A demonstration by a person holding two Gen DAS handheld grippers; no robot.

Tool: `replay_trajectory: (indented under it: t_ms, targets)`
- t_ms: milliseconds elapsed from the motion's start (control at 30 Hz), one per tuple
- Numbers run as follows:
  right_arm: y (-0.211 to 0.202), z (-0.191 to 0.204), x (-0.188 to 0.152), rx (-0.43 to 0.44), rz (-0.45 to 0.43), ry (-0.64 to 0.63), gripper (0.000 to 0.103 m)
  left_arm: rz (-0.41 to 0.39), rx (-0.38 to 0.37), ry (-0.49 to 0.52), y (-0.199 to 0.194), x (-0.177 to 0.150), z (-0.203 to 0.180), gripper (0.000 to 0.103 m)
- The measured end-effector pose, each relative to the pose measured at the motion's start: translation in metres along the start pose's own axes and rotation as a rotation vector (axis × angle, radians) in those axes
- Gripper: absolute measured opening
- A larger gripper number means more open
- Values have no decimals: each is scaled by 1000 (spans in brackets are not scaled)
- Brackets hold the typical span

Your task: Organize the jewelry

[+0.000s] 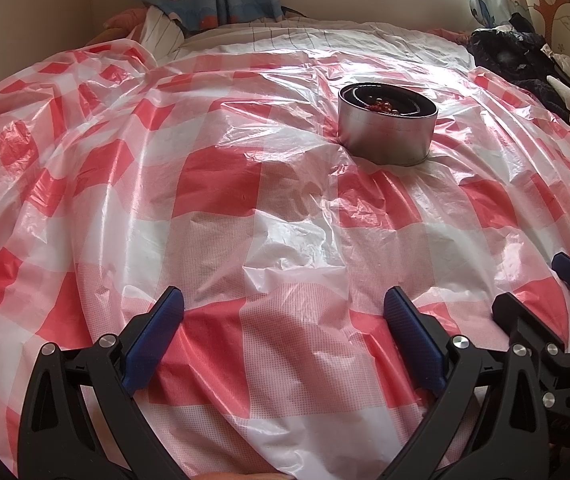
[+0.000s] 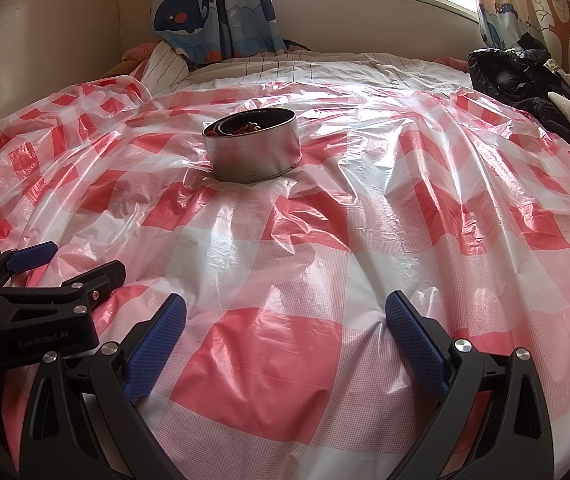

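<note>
Two grippers, both mine, both wide open w/ nothing between the blue pads: left gripper [image 1: 284,305] low-centre in the left wrist view, right gripper [image 2: 285,312] low-centre in the right wrist view, each over the red-and-white checked plastic sheet [image 1: 221,176]. The round metal tin [image 1: 388,124] sits on the sheet, upper right of centre in the left view, upper left of centre in the right. Red beaded jewelry [image 1: 381,106] lies inside it, well apart from both grippers.
</note>
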State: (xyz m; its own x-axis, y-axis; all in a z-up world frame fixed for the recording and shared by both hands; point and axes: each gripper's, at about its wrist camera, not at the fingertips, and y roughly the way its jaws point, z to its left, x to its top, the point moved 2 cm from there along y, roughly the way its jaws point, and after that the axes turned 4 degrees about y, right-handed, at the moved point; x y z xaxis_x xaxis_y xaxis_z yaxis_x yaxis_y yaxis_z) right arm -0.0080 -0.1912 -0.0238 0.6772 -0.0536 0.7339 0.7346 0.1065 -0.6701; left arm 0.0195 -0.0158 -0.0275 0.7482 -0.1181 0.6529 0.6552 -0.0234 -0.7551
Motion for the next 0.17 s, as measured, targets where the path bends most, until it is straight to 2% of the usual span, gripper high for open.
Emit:
replay_trajectory:
  t_ms: [167]
  targets:
    - [0, 0, 0, 0, 0, 0, 95, 0, 4, 2, 0, 1, 1, 96]
